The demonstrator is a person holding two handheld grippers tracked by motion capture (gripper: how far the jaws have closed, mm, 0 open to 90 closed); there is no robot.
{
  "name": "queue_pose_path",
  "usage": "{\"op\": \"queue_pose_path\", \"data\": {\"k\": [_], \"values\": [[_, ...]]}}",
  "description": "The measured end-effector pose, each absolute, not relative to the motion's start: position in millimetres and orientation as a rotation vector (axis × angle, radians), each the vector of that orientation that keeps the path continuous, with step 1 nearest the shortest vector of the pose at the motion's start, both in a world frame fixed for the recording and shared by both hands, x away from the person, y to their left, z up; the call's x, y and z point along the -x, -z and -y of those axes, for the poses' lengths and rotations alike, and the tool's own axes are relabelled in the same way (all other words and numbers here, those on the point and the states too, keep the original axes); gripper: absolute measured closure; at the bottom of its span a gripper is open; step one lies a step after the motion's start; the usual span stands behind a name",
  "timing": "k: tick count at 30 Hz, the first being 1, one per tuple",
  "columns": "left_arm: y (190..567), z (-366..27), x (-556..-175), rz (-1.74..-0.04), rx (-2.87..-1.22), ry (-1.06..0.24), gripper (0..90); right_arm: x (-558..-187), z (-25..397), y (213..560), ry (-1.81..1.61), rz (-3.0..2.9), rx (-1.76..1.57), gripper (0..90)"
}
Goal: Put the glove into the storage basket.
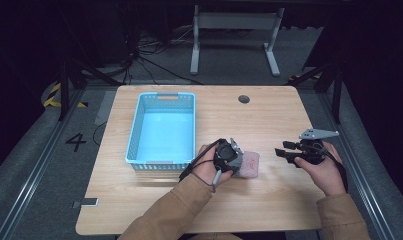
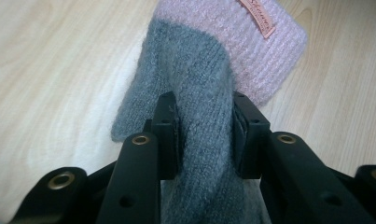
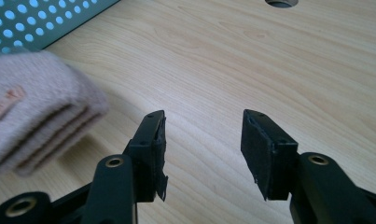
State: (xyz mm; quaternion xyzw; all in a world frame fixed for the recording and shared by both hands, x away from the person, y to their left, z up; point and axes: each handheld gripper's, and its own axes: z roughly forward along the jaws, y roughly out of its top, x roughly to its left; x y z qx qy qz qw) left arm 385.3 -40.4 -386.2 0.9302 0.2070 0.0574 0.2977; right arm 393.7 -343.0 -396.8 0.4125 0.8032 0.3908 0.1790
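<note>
In the high view the left gripper covers most of the knitted sock, leaving only a pink corner showing. The left gripper view cuts off the sock's grey end behind the jaws. There the jaws are closed on the grey part, pinching a raised fold between the pads. The right gripper hangs wide open over bare table, holding nothing, with the sock's pink cuff just beside it. Farther off stands the blue basket.
</note>
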Motion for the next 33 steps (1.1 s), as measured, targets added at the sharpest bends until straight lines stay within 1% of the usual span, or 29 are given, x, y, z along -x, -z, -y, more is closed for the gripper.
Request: {"op": "queue_pose_path", "data": {"k": [5, 8, 16, 23, 33], "values": [[370.4, 23.7, -388.6, -0.567, -2.438, -0.156, 67.6, -399.3, 336.3, 396.8, -1.111, -2.281, -1.133, 51.7], [354.3, 14.7, -391.2, -0.562, -2.437, -0.204, 67.5, -401.6, 333.4, 397.2, -1.114, -2.286, -1.131, 51.7], [328.8, -9.3, -401.4, -0.579, -2.411, -0.256, 67.4, -404.8, 327.5, 399.7, -1.113, -2.302, -1.117, 51.5], [317.8, -34.0, -409.0, -0.607, -2.356, -0.297, 67.2, -402.2, 330.6, 401.7, -1.122, -2.294, -1.135, 50.1], [316.6, -74.9, -427.2, -0.659, -2.355, -0.367, 67.3, -396.6, 334.4, 406.3, -1.095, -2.297, -1.157, 50.1]]}}
